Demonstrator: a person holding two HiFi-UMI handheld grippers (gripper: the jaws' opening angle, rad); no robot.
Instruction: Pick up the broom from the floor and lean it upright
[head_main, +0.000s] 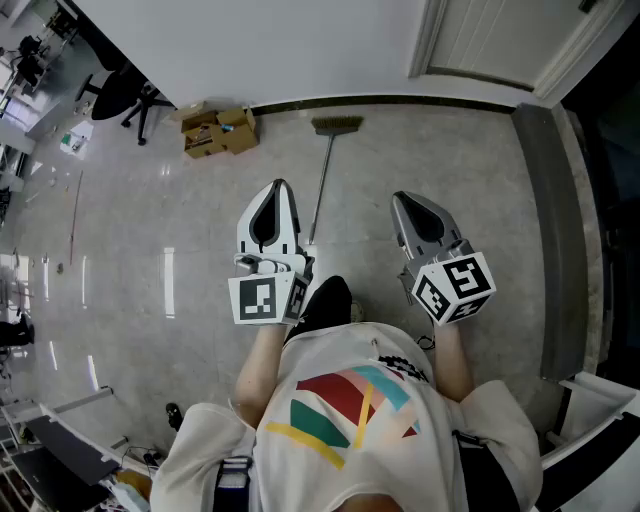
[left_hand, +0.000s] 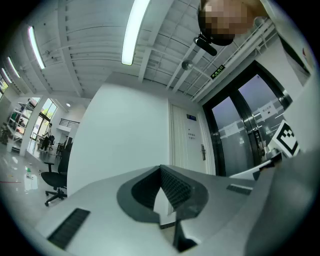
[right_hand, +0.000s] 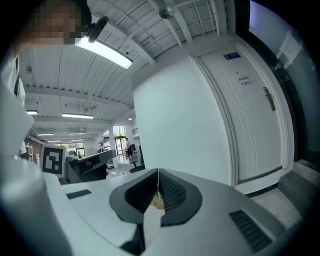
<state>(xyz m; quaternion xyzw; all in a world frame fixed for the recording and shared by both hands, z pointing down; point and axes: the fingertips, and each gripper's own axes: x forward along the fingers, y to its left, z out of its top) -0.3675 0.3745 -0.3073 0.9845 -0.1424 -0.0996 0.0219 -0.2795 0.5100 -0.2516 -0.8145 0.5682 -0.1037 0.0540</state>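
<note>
The broom (head_main: 323, 180) lies flat on the grey floor, its brown bristle head (head_main: 337, 125) against the far wall and its thin handle running back toward the person's feet. My left gripper (head_main: 278, 186) hovers just left of the handle, shut with nothing in it; in the left gripper view its tips (left_hand: 161, 168) meet and aim slightly up at the wall. My right gripper (head_main: 399, 198) is off to the handle's right, also shut and empty, its tips (right_hand: 158, 171) touching. Neither gripper touches the broom.
An open cardboard box (head_main: 218, 130) sits by the wall left of the broom head. An office chair (head_main: 125, 95) stands at the far left. A white door (head_main: 500, 40) is at the back right, with a dark threshold strip (head_main: 545, 200) along the right.
</note>
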